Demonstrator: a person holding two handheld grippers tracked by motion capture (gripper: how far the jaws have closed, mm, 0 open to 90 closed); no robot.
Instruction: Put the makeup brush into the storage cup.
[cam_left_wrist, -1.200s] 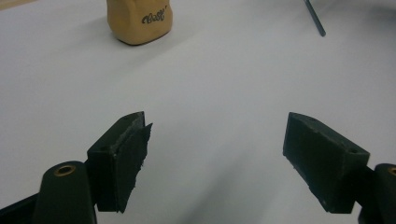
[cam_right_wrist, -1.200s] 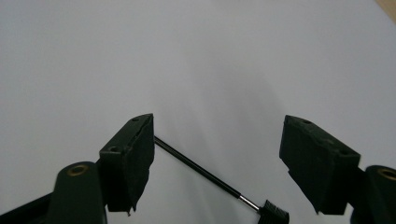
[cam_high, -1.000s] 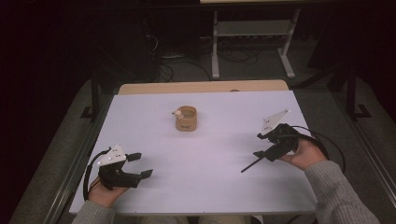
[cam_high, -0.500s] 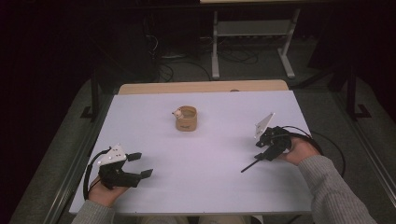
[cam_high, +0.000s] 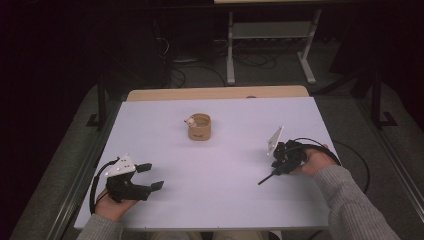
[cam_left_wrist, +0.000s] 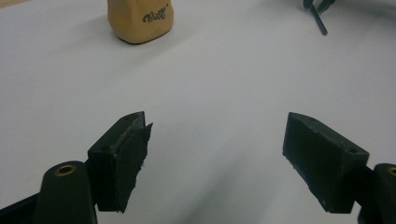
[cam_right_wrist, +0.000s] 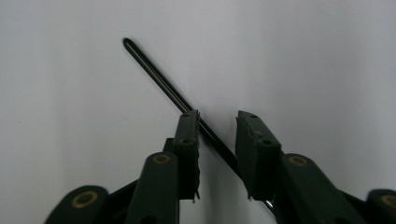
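Note:
A thin black rod (cam_high: 266, 178) lies flat on the white table (cam_high: 225, 205) at the right. My right gripper (cam_high: 278, 162) is lowered over its near end. In the right gripper view the rod (cam_right_wrist: 154, 74) runs between the jaws of the right gripper (cam_right_wrist: 217, 119), which stand a little apart with table showing between them; it passes close by the left jaw. My left gripper (cam_high: 150, 177) rests at the front left, its jaws wide apart with nothing between them (cam_left_wrist: 217, 126). A small tan cup (cam_high: 199, 127) stands mid-table, a small white thing (cam_high: 190, 120) at its rim.
The tan cup (cam_left_wrist: 140, 21) with dark lettering stands ahead of the left gripper. A wooden strip (cam_high: 215, 93) borders the table's far edge. Beyond it are cables and a metal stand (cam_high: 270, 35) on the dark floor.
The right hand has shifted a little left and turned, so its grey plate now stands edge-on. The rod's tip stays in place. The left gripper has barely moved.

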